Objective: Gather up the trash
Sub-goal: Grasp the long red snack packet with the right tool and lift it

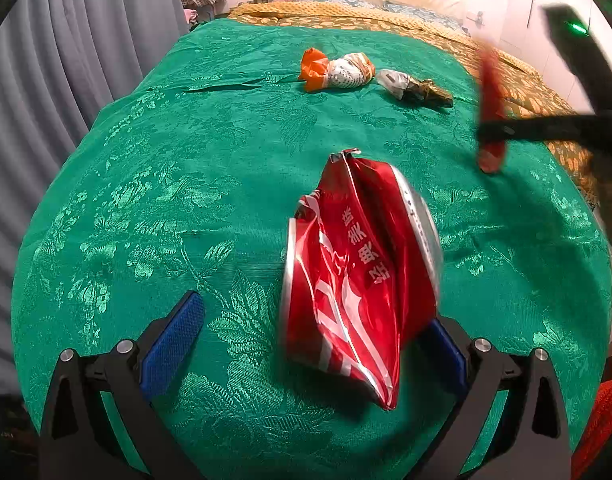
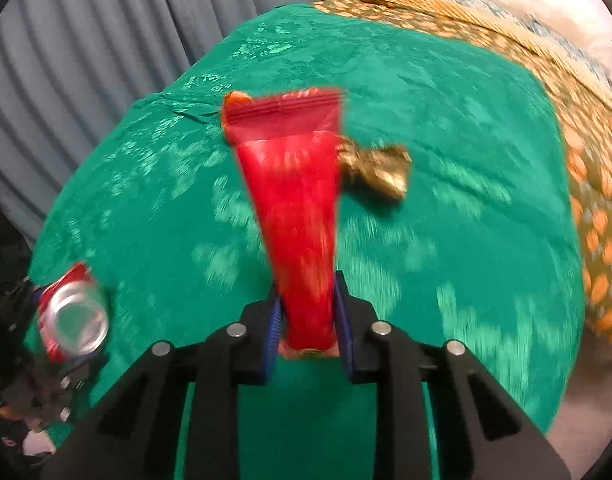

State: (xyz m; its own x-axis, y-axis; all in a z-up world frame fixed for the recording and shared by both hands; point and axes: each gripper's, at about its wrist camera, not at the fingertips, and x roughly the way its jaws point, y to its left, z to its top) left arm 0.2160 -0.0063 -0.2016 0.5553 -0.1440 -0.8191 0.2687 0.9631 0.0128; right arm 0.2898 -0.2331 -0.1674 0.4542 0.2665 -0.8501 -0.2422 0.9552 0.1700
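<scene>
A crushed red drink can (image 1: 358, 280) lies on the green cloth (image 1: 185, 200) between the fingers of my left gripper (image 1: 314, 308). That gripper is open; the can sits against the right finger, well clear of the left one. My right gripper (image 2: 308, 284) is shut on the lower end of a red zip pouch (image 2: 293, 200), held above the cloth. From the left wrist view, the right gripper (image 1: 492, 136) and red pouch (image 1: 492, 92) hang at the right. The can (image 2: 71, 312) shows at the far left of the right wrist view.
An orange and white crumpled bag (image 1: 338, 70) and a silver-gold wrapper (image 1: 414, 88) lie farther back on the cloth. The gold wrapper (image 2: 378, 172) sits just beyond the pouch. Grey curtains (image 1: 65, 60) hang on the left; a yellow patterned bedspread (image 2: 586, 200) lies to the right.
</scene>
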